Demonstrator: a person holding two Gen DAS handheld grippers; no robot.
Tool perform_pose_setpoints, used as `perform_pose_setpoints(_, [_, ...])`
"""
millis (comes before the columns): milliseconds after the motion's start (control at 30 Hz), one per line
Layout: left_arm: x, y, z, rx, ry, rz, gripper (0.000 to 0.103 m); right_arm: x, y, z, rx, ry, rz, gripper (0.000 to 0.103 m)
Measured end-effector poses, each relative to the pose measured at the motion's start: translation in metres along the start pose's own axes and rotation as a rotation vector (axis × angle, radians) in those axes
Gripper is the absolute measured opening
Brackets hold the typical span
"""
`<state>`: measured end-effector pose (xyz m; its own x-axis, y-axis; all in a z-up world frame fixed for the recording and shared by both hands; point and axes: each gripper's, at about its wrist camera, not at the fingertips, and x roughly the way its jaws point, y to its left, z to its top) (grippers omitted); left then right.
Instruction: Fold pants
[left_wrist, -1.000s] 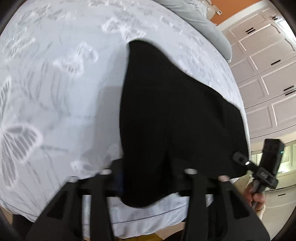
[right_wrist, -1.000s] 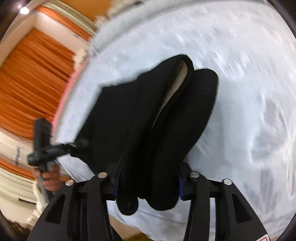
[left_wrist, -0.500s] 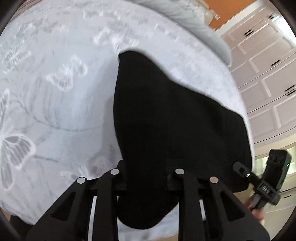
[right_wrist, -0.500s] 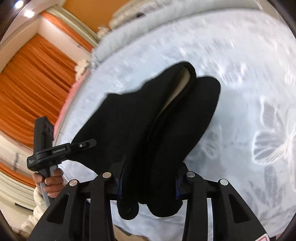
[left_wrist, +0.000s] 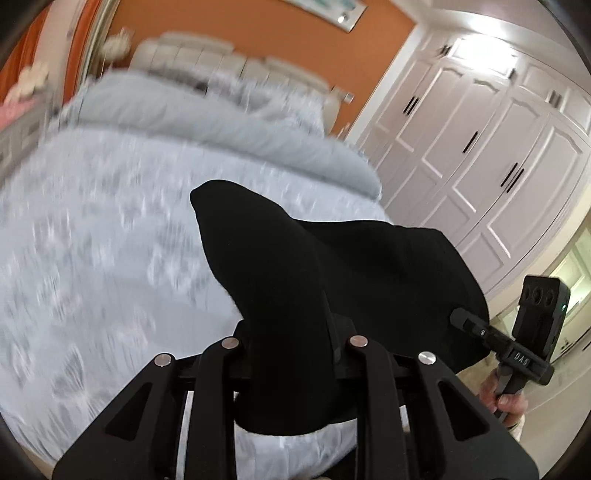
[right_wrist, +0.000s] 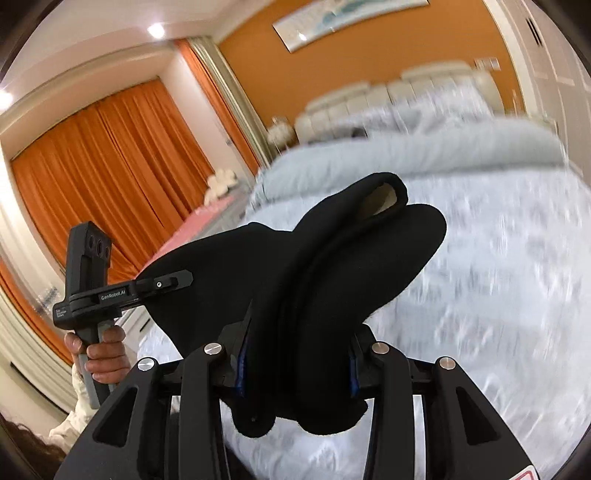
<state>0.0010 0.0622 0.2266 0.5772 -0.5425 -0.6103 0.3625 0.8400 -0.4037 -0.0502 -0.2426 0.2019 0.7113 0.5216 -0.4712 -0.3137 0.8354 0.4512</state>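
The black pants (left_wrist: 332, 266) hang between both grippers, lifted above the pale blue bedspread (left_wrist: 92, 240). My left gripper (left_wrist: 291, 343) is shut on one bunched edge of the pants. My right gripper (right_wrist: 295, 350) is shut on the other thick folded edge of the pants (right_wrist: 332, 266), where a beige inner lining (right_wrist: 380, 199) shows at the far fold. The right gripper also shows in the left wrist view (left_wrist: 476, 328), clamped on the cloth's right edge. The left gripper shows in the right wrist view (right_wrist: 173, 280), clamped on the left edge.
The bed has a grey folded duvet (left_wrist: 221, 122) and a padded headboard (left_wrist: 236, 66) at the far end. White wardrobe doors (left_wrist: 480, 140) stand to the right. Orange curtains (right_wrist: 110, 155) hang to the left. A pink bench (right_wrist: 199, 225) stands beside the bed.
Both grippers have risen and tilted up, lifting the pants off the bedspread. The headboard and walls have come into view. Both stay clamped on the cloth.
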Motion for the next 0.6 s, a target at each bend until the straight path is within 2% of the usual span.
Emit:
perform_pose_setpoints(167, [-0.01,-0.023,0.056,0.073,-0.118,0.04,0.022,0.002,0.004,0.055,-0.054,-0.09,-0.003,0.037])
perform_pose_setpoints(300, [0.005,-0.024,0.095,0.095,-0.188,0.067,0.022,0.028,-0.009,0.105,-0.07,-0.143,-0.001,0.037])
perform_pose_setpoints(467, [0.054,-0.009,0.139,0.097,-0.237,0.123,0.022,0.073,-0.037,0.136,-0.069,-0.162,-0.006,0.038])
perform_pose_setpoints(600, [0.103,0.013,0.162,0.102,-0.254,0.162,0.022,0.134,-0.08,0.155,-0.049,-0.169,-0.013,0.038])
